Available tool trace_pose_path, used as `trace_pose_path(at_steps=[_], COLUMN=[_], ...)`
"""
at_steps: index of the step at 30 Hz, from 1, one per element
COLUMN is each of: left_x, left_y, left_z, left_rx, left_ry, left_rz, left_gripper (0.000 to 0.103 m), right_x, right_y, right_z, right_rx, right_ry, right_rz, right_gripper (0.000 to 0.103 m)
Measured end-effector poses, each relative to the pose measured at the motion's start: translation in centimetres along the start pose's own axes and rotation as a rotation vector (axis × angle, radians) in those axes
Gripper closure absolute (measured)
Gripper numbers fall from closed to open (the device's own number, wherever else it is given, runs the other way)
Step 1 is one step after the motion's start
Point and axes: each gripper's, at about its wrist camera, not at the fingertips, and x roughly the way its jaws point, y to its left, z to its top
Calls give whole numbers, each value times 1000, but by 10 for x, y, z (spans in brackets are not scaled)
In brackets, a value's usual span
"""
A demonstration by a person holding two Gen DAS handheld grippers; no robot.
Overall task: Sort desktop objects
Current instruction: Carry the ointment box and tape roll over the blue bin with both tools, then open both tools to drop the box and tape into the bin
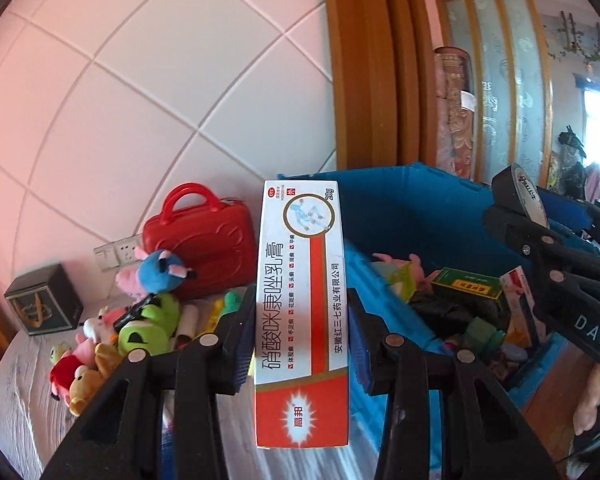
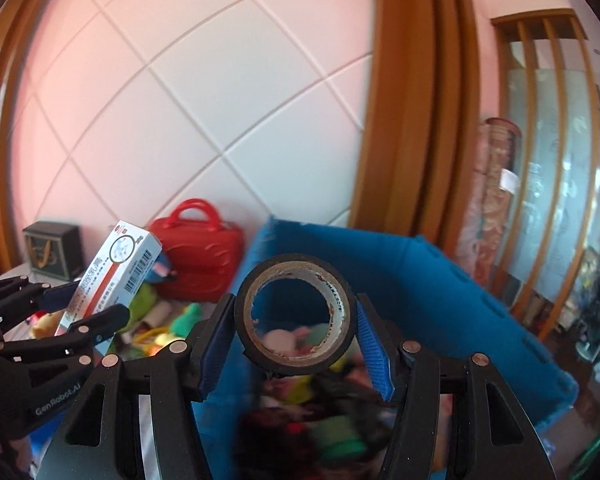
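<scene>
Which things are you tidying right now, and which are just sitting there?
Part of the job:
- ointment box, held in the left gripper
- roll of black tape, held in the right gripper
- blue bin, already holding boxes and toys

Just lying about:
- red handbag
- dark box
- wall socket

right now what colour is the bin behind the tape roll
Blue bin, clearest in the right wrist view behind the tape roll.
</scene>
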Motion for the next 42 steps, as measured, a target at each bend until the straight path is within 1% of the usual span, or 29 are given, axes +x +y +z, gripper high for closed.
trace_pose_path(at_steps=[2,6,9,14,20,26,33,37,38,39,40,41,42], left_x=[6,18,24,33,49,54,55,61,62,63,61,58,54], left_y=[-27,-71,-92,-120,-135,-137,-136,-134,-133,-132,-132,-131,-130], left_z=[8,19,22,32,39,41,40,45,45,45,43,42,40], left_rx=[30,77,93,123,128,119,102,58,45,43,44,45,46], left_ry=[-2,8,28,26,58,74,81,112,123,133,133,125,113], left_rz=[-28,-49,-69,-82,-77,-82,-74,-96,-100,-97,-91,-83,-79], left_gripper=[63,63,63,63,63,63,63,63,61,57,42,26,21], right_x=[2,10,13,17,19,30,28,43,48,51,51,44,37], right_y=[-22,-63,-88,-113,-130,-138,-142,-150,-151,-153,-154,-154,-153], right_z=[-3,-12,-18,-21,-20,-18,-17,-14,-14,-14,-14,-15,-16], right_rx=[15,39,51,46,44,26,25,32,35,37,43,48,45], right_ry=[2,24,38,49,35,38,19,62,85,104,107,90,67], right_rz=[-30,-99,-136,-176,-186,-186,-211,-216,-214,-213,-217,-226,-234], right_gripper=[45,45,45,45,45,45,45,43,38,25,16,0,0])
